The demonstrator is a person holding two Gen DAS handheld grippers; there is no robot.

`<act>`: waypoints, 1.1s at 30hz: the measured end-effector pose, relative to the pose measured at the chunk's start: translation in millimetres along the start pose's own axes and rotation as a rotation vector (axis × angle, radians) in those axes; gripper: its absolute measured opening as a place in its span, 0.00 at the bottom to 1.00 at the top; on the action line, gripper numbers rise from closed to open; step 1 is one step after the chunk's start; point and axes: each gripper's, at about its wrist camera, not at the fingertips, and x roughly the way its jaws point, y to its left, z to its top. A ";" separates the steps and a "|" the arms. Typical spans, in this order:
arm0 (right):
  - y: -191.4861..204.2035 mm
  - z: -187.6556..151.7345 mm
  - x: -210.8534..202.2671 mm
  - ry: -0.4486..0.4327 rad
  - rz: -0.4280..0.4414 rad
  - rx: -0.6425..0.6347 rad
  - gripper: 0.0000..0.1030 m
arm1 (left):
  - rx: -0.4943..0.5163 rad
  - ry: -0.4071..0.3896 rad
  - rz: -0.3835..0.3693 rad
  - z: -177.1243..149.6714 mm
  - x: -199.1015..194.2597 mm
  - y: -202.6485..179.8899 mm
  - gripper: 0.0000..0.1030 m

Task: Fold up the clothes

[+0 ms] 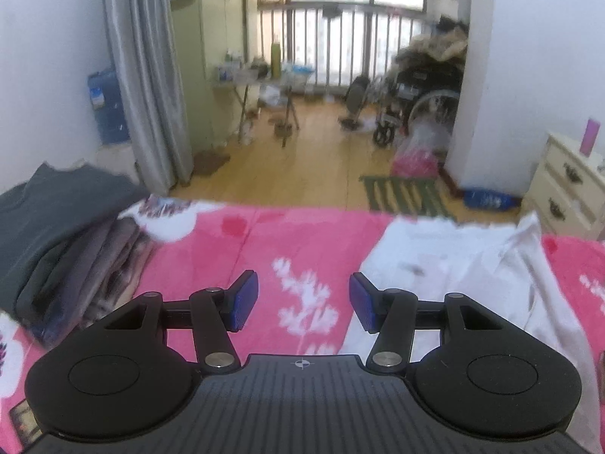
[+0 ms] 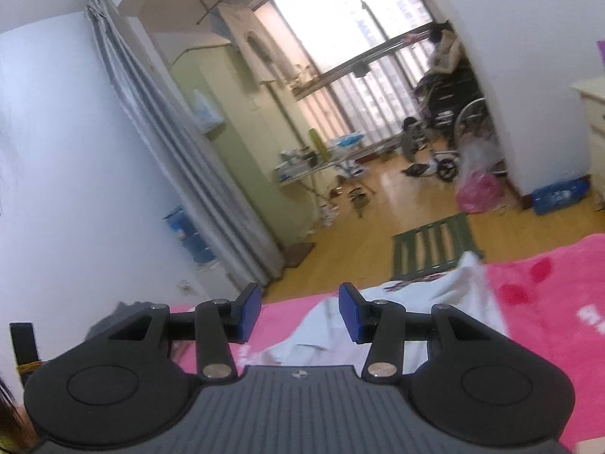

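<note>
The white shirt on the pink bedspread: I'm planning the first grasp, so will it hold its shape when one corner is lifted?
Probably not. The crumpled white cloth shirt lies in soft creases with one peak standing up, so it looks thin and floppy and would likely drape. It seems light. On the pink floral bedspread it may drag rather than slide freely.
</note>
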 end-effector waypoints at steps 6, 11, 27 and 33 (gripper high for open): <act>-0.1 10.0 -14.6 -0.014 -0.042 0.050 0.47 | -0.002 0.012 0.035 -12.4 -22.7 17.5 0.52; 31.4 34.7 -52.5 -0.089 -0.065 0.004 0.47 | -0.052 -0.085 0.066 -3.1 -64.9 44.1 0.52; 243.2 111.2 -189.1 -0.107 -0.139 -0.256 0.64 | 0.043 -0.129 -0.137 9.3 -164.0 80.7 0.69; 207.1 39.6 -90.3 0.093 -0.086 -0.139 0.64 | 0.051 0.003 -0.144 -35.4 -111.7 74.2 0.69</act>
